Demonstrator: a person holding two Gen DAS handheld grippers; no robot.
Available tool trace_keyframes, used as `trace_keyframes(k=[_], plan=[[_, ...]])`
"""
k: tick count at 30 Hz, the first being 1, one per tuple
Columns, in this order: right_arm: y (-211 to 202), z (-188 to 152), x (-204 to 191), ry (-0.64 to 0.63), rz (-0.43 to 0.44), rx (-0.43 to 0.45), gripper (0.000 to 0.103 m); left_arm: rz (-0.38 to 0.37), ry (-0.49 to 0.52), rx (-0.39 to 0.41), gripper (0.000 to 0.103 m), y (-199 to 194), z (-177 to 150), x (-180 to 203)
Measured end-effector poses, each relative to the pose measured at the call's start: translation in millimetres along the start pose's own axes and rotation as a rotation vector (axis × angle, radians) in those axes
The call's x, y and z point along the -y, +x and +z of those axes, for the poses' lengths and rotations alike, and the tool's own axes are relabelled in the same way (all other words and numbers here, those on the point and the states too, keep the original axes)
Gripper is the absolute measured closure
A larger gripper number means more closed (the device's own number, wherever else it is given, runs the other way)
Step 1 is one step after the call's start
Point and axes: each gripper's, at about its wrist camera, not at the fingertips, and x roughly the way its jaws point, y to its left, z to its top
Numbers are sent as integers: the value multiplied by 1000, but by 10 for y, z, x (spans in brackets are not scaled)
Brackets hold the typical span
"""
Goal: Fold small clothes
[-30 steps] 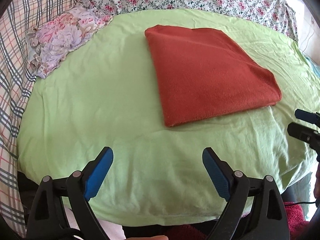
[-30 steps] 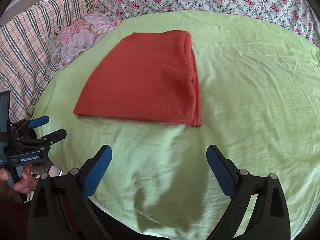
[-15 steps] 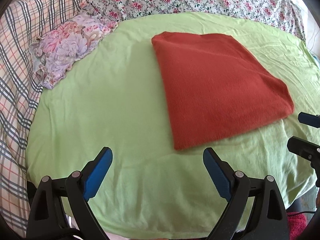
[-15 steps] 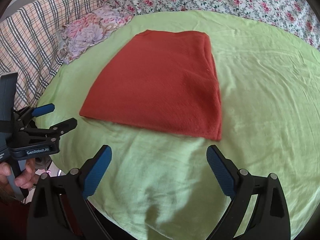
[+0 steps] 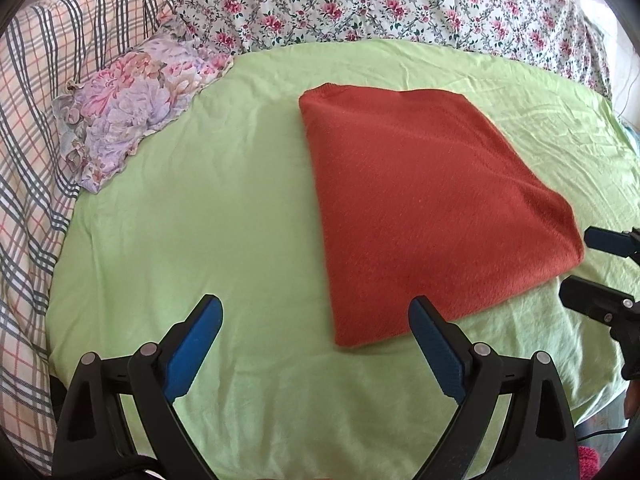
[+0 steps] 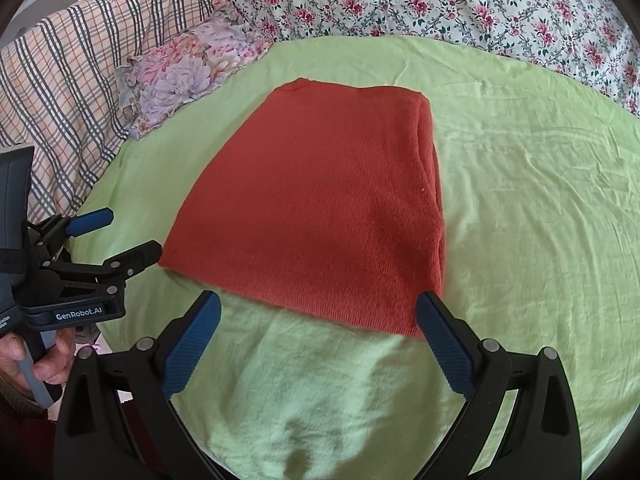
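On green sheet (image 5: 240,208), folded red garment (image 6: 320,208); layers underneath hidden, probably sweater.

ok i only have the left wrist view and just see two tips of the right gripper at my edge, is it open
Observer: Yes, the right gripper is wide open with nothing between the jaws, at the near edge of the folded red knit garment.
Operator: which side of the garment has the loose layers
Observer: Its right side. Stacked layers with a small gap between them show along that edge.
Operator: and where does my left gripper sit from over there
Observer: The left gripper is open, beside the garment's near left corner, over the green sheet.
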Motion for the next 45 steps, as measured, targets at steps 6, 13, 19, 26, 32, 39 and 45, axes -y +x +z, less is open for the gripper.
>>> trace_keyframes(k=[6, 13, 19, 26, 32, 39, 45], plan=[[22, 55, 52, 10, 13, 2, 5, -28, -26, 16, 7, 12, 60, -30], [30, 139, 72, 18, 16, 15, 5, -43, -61, 26, 7, 63, 182, -91], [81, 255, 129, 38, 15, 23, 4, -48, -89, 18, 6, 142, 295, -110], [144, 311, 137, 53, 20, 22, 4, -62, -80, 13, 6, 142, 268, -36], [191, 303, 105, 55, 21, 16, 4, -71, -72, 10, 6, 133, 242, 17], [198, 293, 107, 56, 22, 14, 4, -72, -62, 9, 6, 131, 235, 29], [225, 281, 110, 56, 23, 5, 4, -72, -55, 3, 6, 136, 229, 36]])
